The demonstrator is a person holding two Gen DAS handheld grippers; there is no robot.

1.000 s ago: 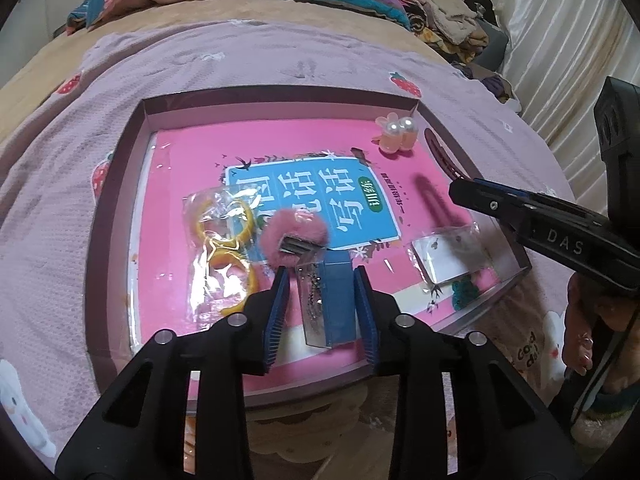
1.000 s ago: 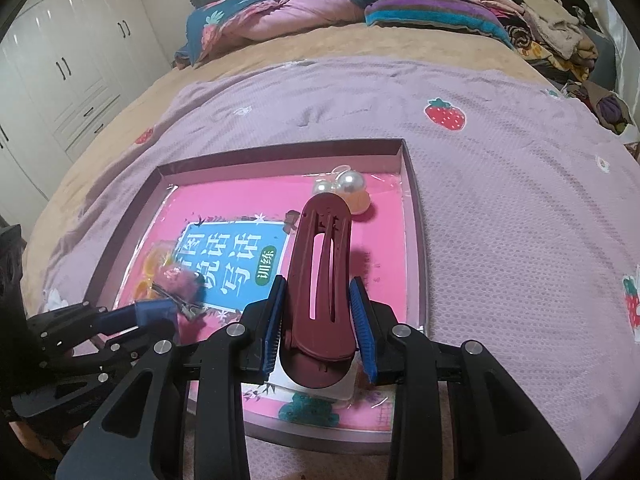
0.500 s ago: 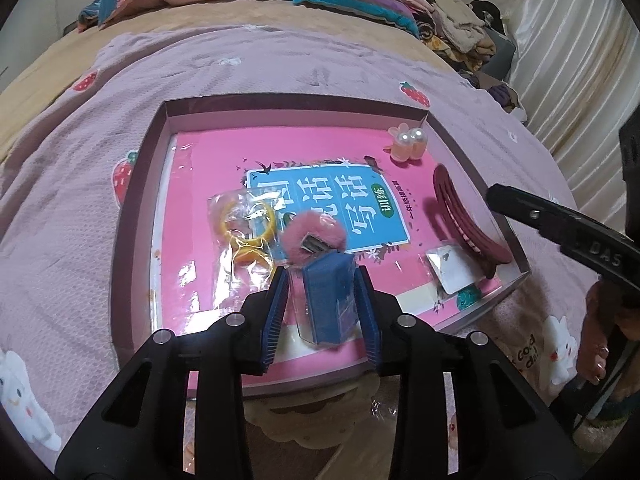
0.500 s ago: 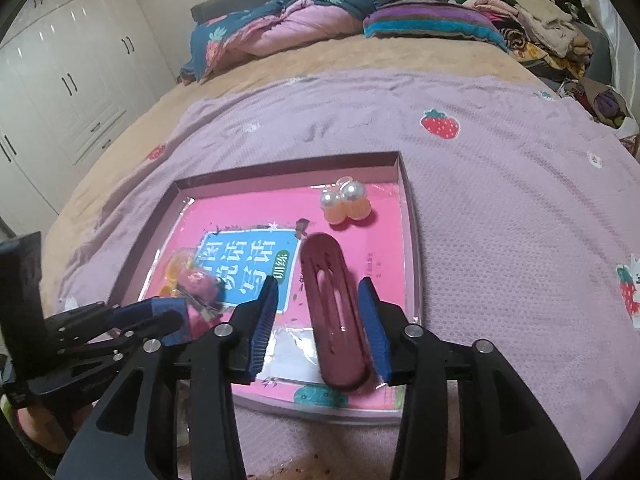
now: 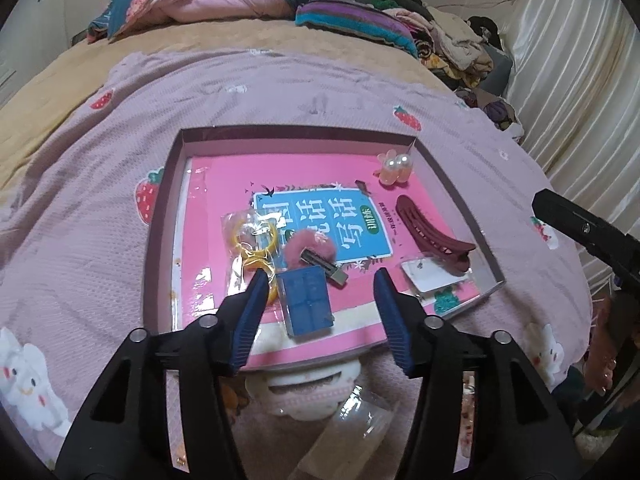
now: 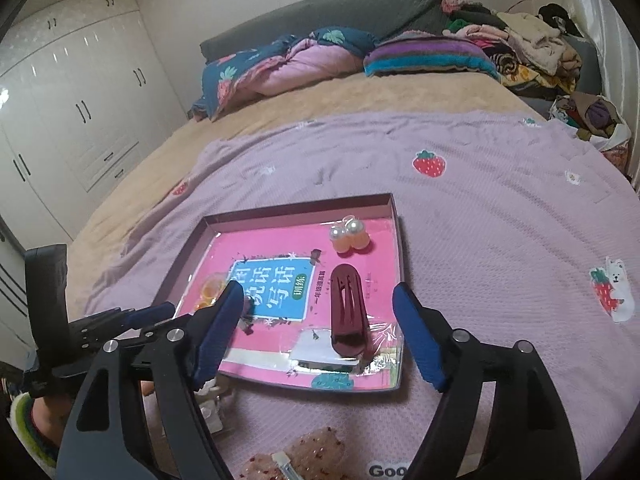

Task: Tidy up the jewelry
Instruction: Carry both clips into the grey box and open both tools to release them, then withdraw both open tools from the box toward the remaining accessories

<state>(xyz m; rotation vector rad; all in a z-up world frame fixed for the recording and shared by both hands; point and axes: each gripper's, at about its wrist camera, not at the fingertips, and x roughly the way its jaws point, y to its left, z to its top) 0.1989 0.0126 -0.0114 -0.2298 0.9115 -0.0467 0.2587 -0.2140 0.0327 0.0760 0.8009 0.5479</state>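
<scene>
Both grippers are sitting spread with nothing between the fingers, so this is reading as a gap between placements: the left gripper (image 5: 320, 312) is hanging just short of the blue box (image 5: 307, 306), which is lying flat in the tray (image 5: 298, 134) right ahead of its tips, nearer its left finger, and the right gripper (image 6: 318, 330) is hanging in front of the dark red hair clip (image 6: 348, 314), which is resting straight ahead between its fingers, its near end on a small clear packet (image 6: 320, 350). Already in the tray: pink fluffy clip (image 5: 310, 246) just beyond the blue box, yellow hoops in a bag (image 5: 252, 242) ahead-left of the left gripper, pearl clip (image 5: 394, 168) far ahead-right. Next move probably calls for backing out and finding something loose outside the tray (2 candidates close under the grippers). Left view is showing a clear bag (image 5: 352, 420) on the bedspread under its fingers; right view is not showing that. Right view is showing a pink glittery item (image 6: 296, 458) at its near edge, unclear what it is, and the left gripper itself from the side.
</scene>
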